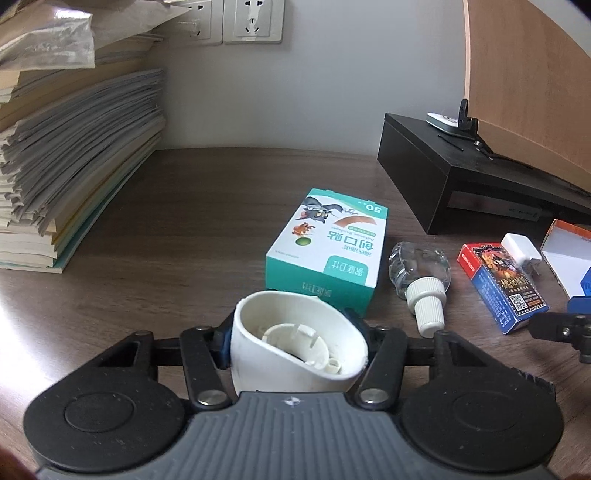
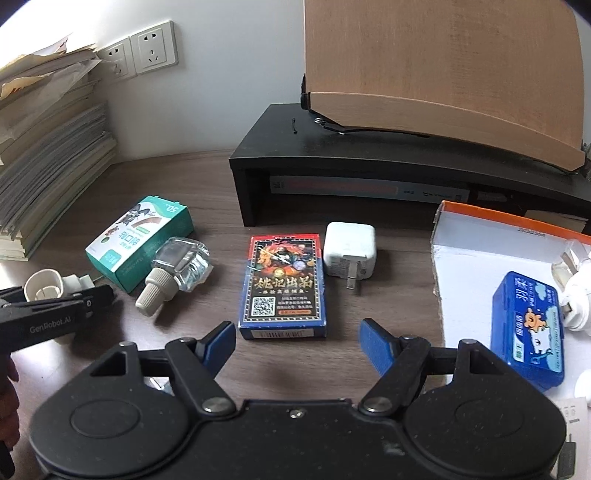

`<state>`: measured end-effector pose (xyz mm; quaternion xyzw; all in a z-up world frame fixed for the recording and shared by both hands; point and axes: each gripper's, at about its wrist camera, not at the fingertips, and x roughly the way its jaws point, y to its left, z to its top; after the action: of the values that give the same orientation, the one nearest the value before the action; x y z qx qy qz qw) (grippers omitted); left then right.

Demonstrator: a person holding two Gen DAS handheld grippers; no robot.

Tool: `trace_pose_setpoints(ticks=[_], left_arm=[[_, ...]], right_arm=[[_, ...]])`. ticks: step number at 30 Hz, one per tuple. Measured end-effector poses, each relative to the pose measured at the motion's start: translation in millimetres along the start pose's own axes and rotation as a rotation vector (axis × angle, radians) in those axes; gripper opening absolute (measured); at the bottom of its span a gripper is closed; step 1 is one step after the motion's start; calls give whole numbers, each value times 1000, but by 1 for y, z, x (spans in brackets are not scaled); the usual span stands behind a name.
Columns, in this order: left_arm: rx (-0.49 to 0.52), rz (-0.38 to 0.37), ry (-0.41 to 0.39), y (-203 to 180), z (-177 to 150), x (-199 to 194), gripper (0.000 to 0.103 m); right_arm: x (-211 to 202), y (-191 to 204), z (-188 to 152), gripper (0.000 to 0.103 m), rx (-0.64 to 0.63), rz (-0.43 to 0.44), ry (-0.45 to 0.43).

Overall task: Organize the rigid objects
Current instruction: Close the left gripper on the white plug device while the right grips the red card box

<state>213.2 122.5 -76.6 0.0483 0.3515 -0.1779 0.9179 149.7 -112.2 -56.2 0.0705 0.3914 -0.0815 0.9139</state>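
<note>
Left tool (image 1: 297, 343) is clamped tight on a white plastic cap (image 1: 295, 343), open mouth facing the camera, blue pads pressed against both its sides, held just above the wooden surface (image 1: 166, 229). From the right wrist view the same cap (image 2: 42, 288) shows at the far left, pinched in the black tool there (image 2: 70, 295).

Right tool (image 2: 297, 343) hangs wide open, holding nothing, blue fingers (image 2: 221, 345) spread either side of the card box (image 2: 282, 284), which lies flat just ahead of them, QR code facing up.

Just beyond the left tool lies a teal bandage box (image 1: 327, 254), flat on the surface, cartoon print up. Right beside it a clear glass bottle (image 1: 419, 271) lies on its side, white nozzle pointing toward the camera. Further right the card box again (image 1: 502, 286), with a white charger (image 1: 521, 253) touching its far corner, prongs out.

At the right edge sits an open cardboard tray (image 2: 476, 258) with an orange rim, a blue floss-pick case (image 2: 530, 328) lying inside it along with some white items I can't identify.

Behind everything, a black riser shelf (image 2: 332, 162) against the wall, a wooden board (image 2: 443, 74) propped on top. A tall stack of papers (image 1: 74, 155) stands at the left, wall sockets (image 1: 253, 20) above
</note>
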Motion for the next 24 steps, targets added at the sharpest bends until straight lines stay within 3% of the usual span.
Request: trace_pose_setpoints(ticks=[15,16,24], left_arm=[[-64,-30,21,3,-9,-25,57],[-65,-24,21,2,-9,-26,57],[-82,-9,12,-15,-5,-42,57]], right_arm=[[66,14,34,86,-41,-17,17],[65,15,35,70,-44,-25,9],[36,18,22,71,-80,-1,-13]])
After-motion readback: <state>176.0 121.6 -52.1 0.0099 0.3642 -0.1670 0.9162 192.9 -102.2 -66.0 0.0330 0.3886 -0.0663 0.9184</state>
